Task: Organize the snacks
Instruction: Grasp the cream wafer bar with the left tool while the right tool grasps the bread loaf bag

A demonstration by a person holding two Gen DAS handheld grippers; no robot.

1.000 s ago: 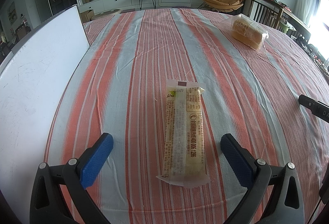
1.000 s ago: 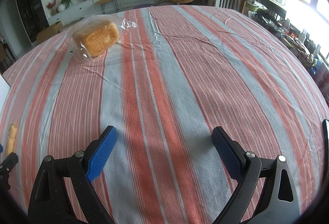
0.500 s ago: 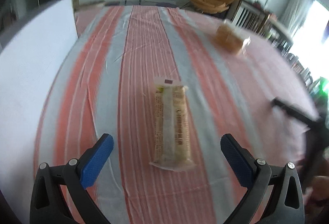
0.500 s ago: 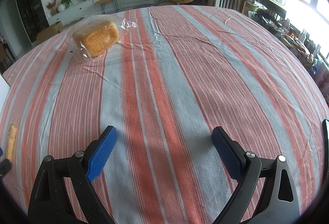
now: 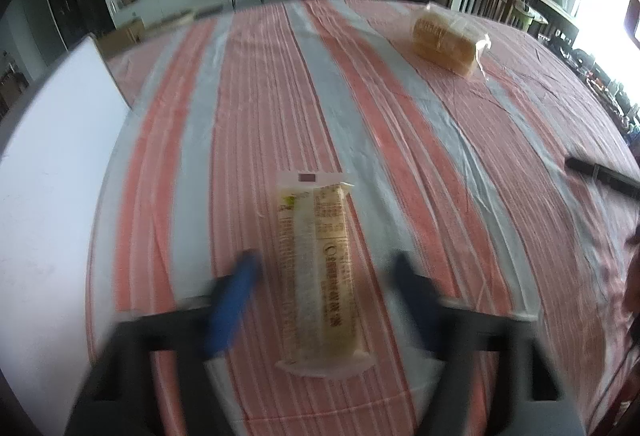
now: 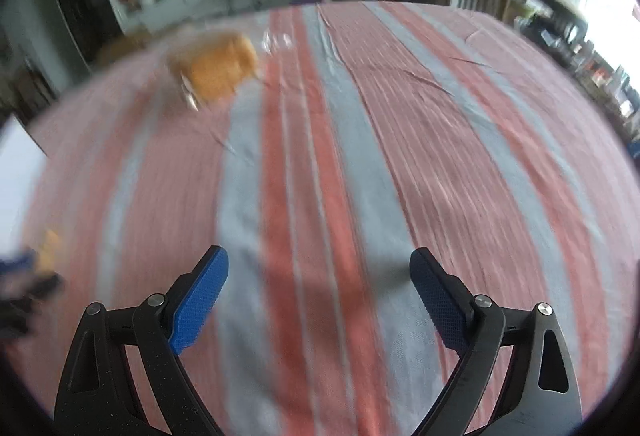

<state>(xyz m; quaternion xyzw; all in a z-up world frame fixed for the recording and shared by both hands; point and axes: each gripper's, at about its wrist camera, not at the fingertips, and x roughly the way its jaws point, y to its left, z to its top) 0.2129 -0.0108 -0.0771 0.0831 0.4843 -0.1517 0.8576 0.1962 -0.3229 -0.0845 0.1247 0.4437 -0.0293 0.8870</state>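
Your left gripper (image 5: 320, 276) is closing, its blue pads (image 5: 234, 300) blurred on either side of the long wrapped snack bar (image 5: 316, 268). A gap still shows on each side, so the jaws straddle the bar without pressing it yet. The bar lies lengthwise between them toward the near edge of the tabletop, well in from the left edge where the white board (image 5: 52, 172) leans, and that lie suits a squeeze across its narrow width. The bagged bread loaf (image 5: 444, 42) sits apart toward the far right corner of the striped tablecloth (image 5: 400, 116), probably waiting its turn. Your right gripper (image 6: 318, 300) hangs released over bare cloth with nothing between its jaws, which keeps it clear of the left one's pick. From its view the loaf (image 6: 218, 70) lies well ahead, toward the far left.
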